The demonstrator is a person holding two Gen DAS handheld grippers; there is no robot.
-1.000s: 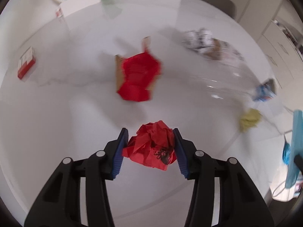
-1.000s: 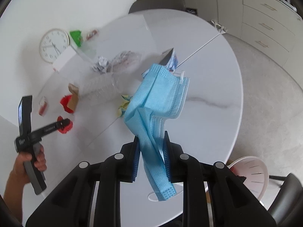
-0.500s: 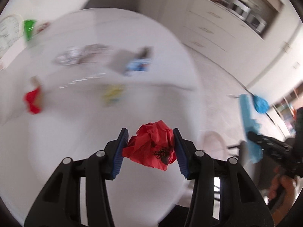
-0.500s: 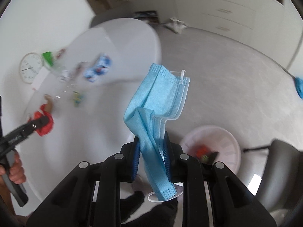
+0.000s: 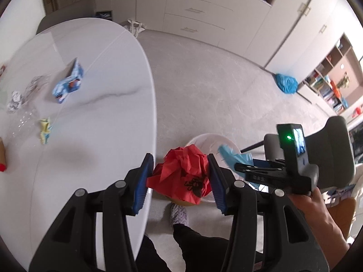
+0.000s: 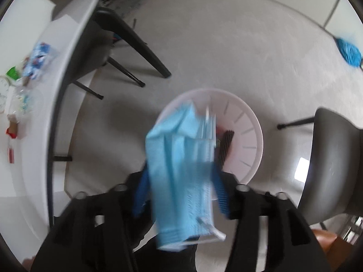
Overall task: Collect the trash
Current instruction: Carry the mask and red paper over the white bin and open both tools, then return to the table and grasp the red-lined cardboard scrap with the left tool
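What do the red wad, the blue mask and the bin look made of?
Red wad: probably thin matte paper, sharply creased, black print. Blue mask: likely soft nonwoven fabric, pleated, hanging limp. Bin: seemingly smooth white plastic with slotted walls.

Left hand-held gripper [image 5: 180, 180] clamped, right hand-held gripper [image 6: 180, 189] parted.

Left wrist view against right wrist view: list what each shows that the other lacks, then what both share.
Only the left wrist view shows the red crumpled paper clamped in the left gripper, and the right gripper's body from outside. Only the right wrist view shows trash inside the white bin and the right gripper open. Both show the bin, blue face mask, and white table.
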